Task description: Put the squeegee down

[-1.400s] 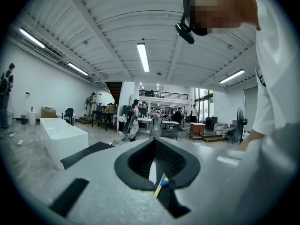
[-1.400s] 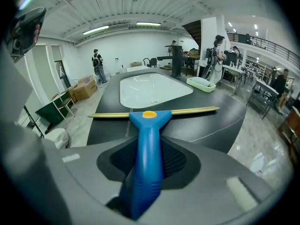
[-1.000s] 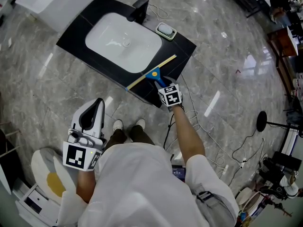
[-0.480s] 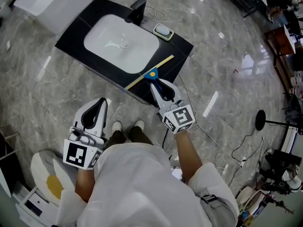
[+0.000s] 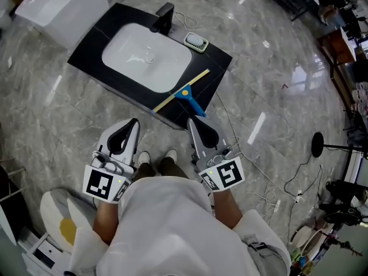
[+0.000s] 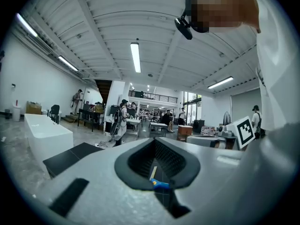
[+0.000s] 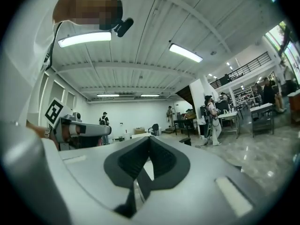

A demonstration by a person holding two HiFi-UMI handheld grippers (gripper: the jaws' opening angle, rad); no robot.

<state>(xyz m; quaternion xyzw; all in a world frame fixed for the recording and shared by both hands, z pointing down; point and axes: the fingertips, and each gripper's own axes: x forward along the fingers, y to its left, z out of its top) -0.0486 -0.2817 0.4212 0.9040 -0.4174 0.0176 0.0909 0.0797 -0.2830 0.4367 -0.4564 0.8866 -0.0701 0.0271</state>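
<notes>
Well, you let go of the squeegee — it lay on the front edge of the black counter, beside the sink. Your right gripper had pulled back toward you and closed on nothing — so the job looked done.

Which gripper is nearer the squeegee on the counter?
Right. The right gripper points at the squeegee from just short of its blue handle; the left gripper is farther off, to the left.
</notes>
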